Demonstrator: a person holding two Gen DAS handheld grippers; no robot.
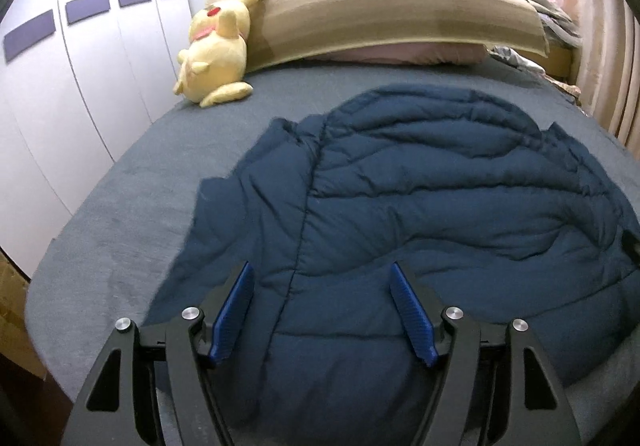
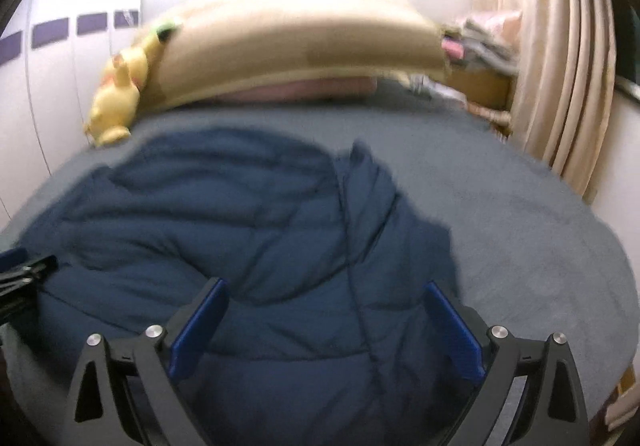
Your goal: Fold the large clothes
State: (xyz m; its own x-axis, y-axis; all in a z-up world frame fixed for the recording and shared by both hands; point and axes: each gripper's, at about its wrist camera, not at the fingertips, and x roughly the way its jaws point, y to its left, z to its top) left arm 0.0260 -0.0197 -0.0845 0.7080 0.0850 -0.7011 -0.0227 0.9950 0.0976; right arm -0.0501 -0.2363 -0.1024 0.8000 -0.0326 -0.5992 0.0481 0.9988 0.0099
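Dark navy quilted puffer jacket (image 1: 420, 186) is lying spread flat on the grey-sheeted bed (image 1: 132, 198), taking up the middle & near part of the mattress, one sleeve edge sticking out twd the left in the left wrist view.

Left gripper (image 1: 322, 310) w/ blue ribbed pads is hovering over the near hem of the jacket, jaws standing wide apart, nothing clamped btwn them; jacket fabric is showing thru the gap below.

Right gripper (image 2: 326, 330) is likewise gaping wide over the jacket's near edge, pads not pressing on anything. Right wrist view is blurring. Part of the left gripper is peeking in at that view's left edge.

At the far end of the bed: a yellow plush toy w/ red cheek (image 1: 216, 54) is leaning against a long beige striped cushion (image 1: 380, 10), a pinkish pillow (image 1: 400, 54) sitting under it. White wardrobe doors w/ dark purple rectangular handles (image 1: 88, 12) are standing left of the bed; cream pleated curtain (image 2: 560, 66) is hanging on the right.
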